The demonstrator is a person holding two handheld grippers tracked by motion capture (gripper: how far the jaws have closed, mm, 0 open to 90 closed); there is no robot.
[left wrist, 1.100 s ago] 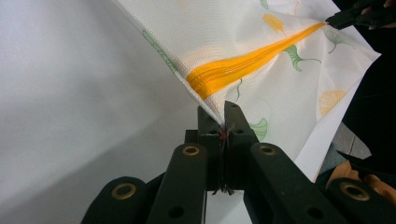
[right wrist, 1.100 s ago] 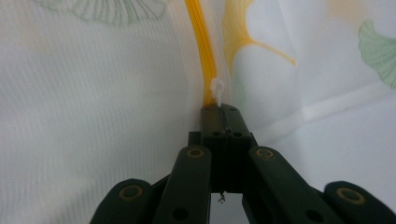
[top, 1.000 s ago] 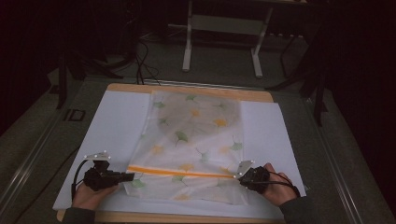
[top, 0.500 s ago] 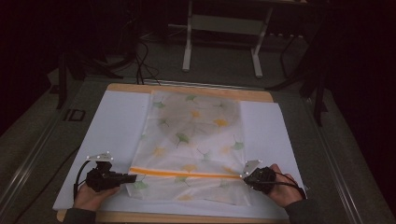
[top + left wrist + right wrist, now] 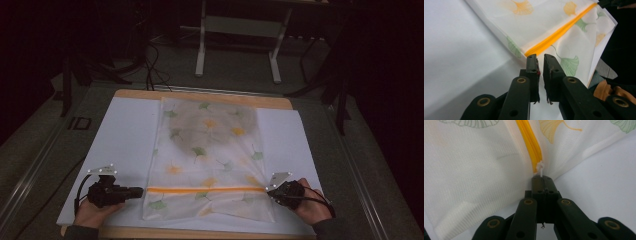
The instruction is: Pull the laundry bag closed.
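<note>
A white mesh bag (image 5: 210, 150) printed with ginkgo leaves lies flat on a white sheet (image 5: 125, 135). An orange zipper (image 5: 205, 189) runs across its near end. My left gripper (image 5: 140, 191) lies at the bag's left edge. In the left gripper view its jaws (image 5: 540, 57) stand a narrow gap apart, just short of the zipper's end (image 5: 531, 52), with nothing between them. My right gripper (image 5: 272, 192) sits at the zipper's right end. In the right gripper view it (image 5: 543, 178) is shut on the small white zipper pull (image 5: 539, 167).
The sheet covers a wooden table (image 5: 200, 95) with bare white margins on both sides of the bag. A metal stand (image 5: 200, 55) and cables (image 5: 150, 65) sit on the dark floor behind the table. A hand holds each gripper near the front edge.
My right gripper has moved right along the zipper line to the bag's right edge. The left gripper has slid slightly back off the zipper's end.
</note>
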